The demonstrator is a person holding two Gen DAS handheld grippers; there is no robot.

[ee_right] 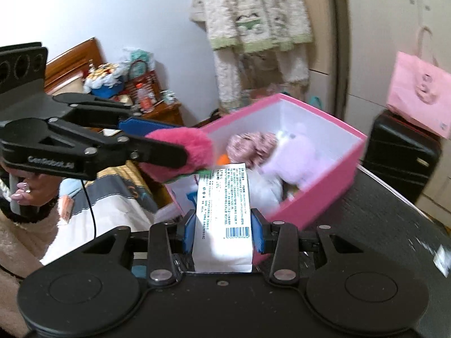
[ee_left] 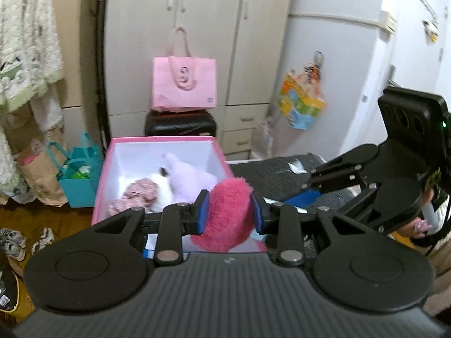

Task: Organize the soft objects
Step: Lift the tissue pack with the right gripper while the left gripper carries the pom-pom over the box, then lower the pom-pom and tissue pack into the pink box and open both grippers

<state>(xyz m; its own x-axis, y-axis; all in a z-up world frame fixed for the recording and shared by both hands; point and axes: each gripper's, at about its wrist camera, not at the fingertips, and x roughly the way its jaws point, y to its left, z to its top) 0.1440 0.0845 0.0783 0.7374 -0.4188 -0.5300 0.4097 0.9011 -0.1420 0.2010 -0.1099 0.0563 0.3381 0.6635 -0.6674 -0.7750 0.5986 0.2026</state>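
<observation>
The left gripper (ee_left: 229, 211) is squeezing a light, squashy pink plush (ee_left: 225, 214) mid-body at the box's (ee_left: 157, 140) 6 o'clock rim, while the right gripper (ee_right: 223, 229) is pinching a soft white pack (ee_right: 222, 219) by its sides, likely slippery, just short of the box.

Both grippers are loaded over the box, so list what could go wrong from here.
1. The left gripper pinches only part of the pink plush; it may slip and land outside the pink box.
2. The right gripper holds a white pack close beside the left one; they could collide.
</observation>
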